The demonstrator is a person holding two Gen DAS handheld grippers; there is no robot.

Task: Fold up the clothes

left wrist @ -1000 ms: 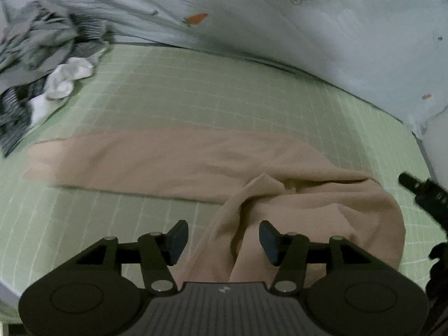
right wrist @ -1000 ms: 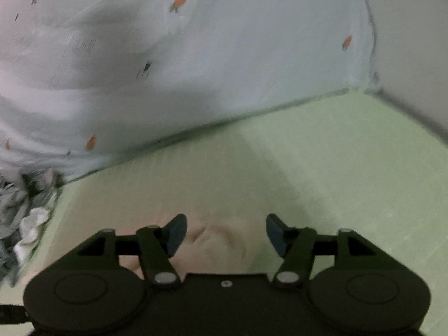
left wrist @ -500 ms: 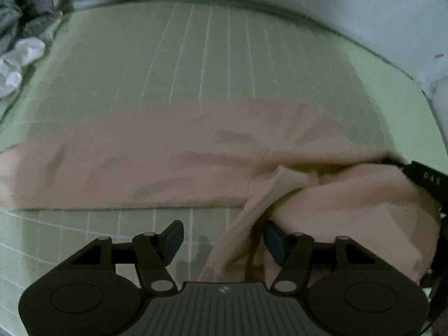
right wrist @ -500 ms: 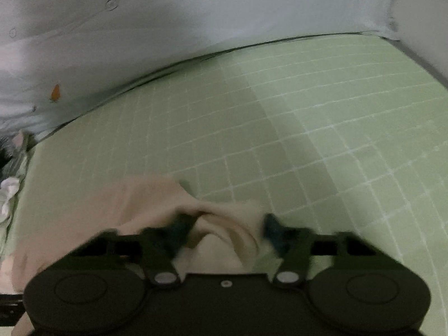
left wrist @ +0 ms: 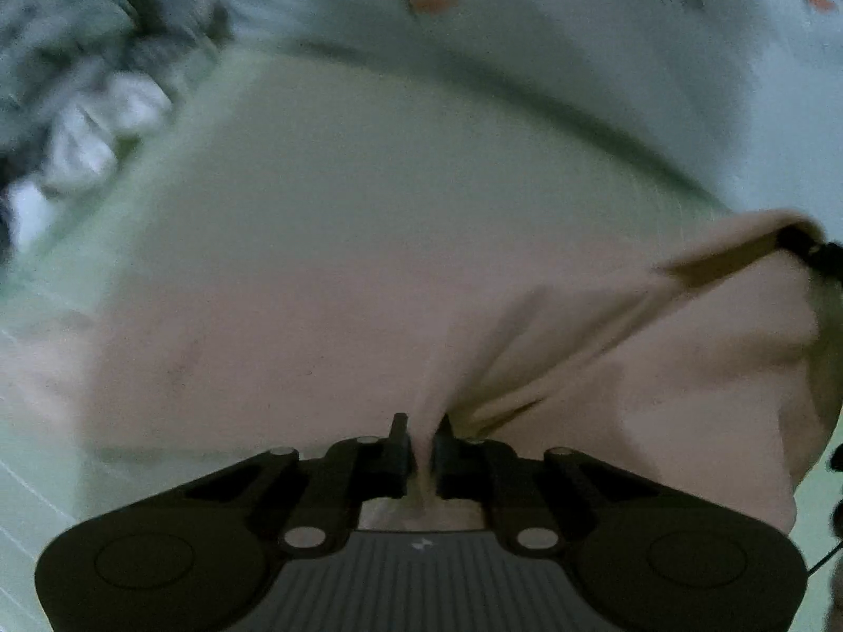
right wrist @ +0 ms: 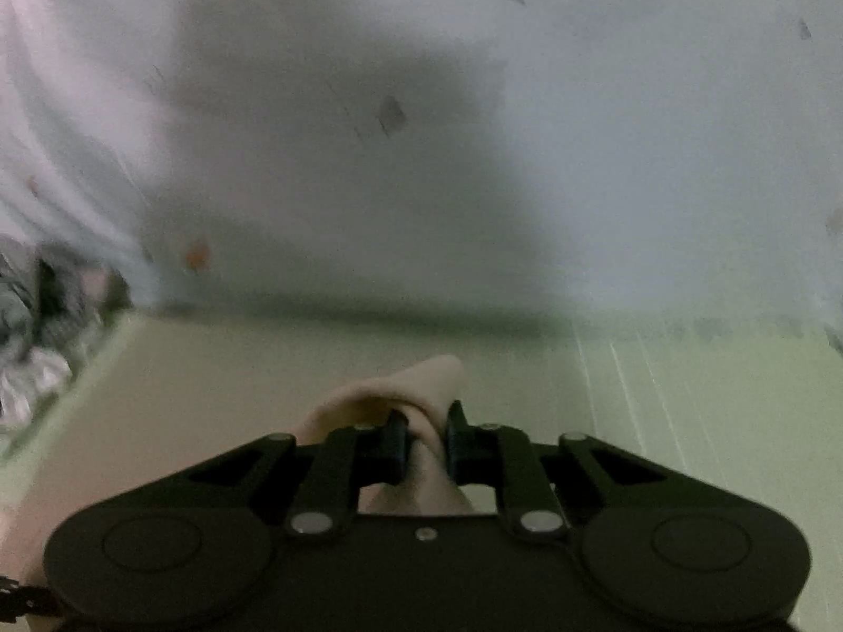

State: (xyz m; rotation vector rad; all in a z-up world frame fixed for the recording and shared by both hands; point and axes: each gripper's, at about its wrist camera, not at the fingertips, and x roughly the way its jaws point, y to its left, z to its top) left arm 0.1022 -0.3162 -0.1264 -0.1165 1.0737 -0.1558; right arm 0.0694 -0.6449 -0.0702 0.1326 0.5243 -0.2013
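A beige garment (left wrist: 316, 347) lies spread on the green checked sheet (left wrist: 395, 168). My left gripper (left wrist: 421, 447) is shut on a bunched fold of it, and the cloth pulls taut up to the right. There my right gripper (left wrist: 814, 250) holds another part. In the right wrist view my right gripper (right wrist: 425, 440) is shut on a beige fold (right wrist: 400, 387) of the same garment, lifted above the sheet (right wrist: 685, 421). Both views are blurred by motion.
A heap of grey, striped and white clothes (left wrist: 79, 105) lies at the far left, also in the right wrist view (right wrist: 37, 326). A pale blue bedcover with orange carrot prints (left wrist: 579, 26) rises along the back (right wrist: 369, 131).
Both grippers were open over the garment a second ago. Both have closed on folds of it and lifted, pulling the cloth taut between them.
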